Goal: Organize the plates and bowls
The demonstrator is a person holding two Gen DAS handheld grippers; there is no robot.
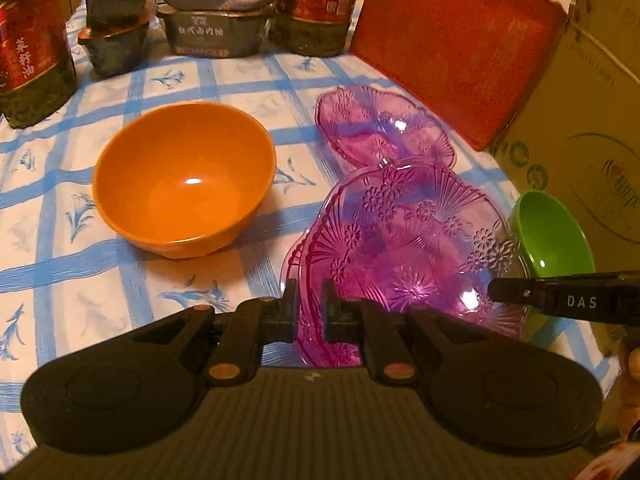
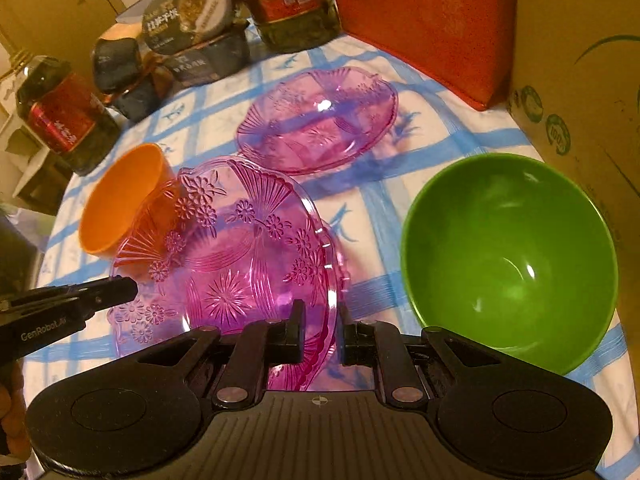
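Both grippers, left [image 1: 310, 308] and right [image 2: 320, 330], were clamped on the near pink plate's [image 1: 408, 240] rim; second pink plate [image 1: 380, 124] at 12 o'clock (unstacked), bowls untouched.

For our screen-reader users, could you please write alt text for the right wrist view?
The right gripper clamps the near rim of a held pink plate, tilted above a blue-checked tablecloth. A green bowl sits right, an orange bowl left, a second pink plate behind; the left gripper grips the held plate's left edge.
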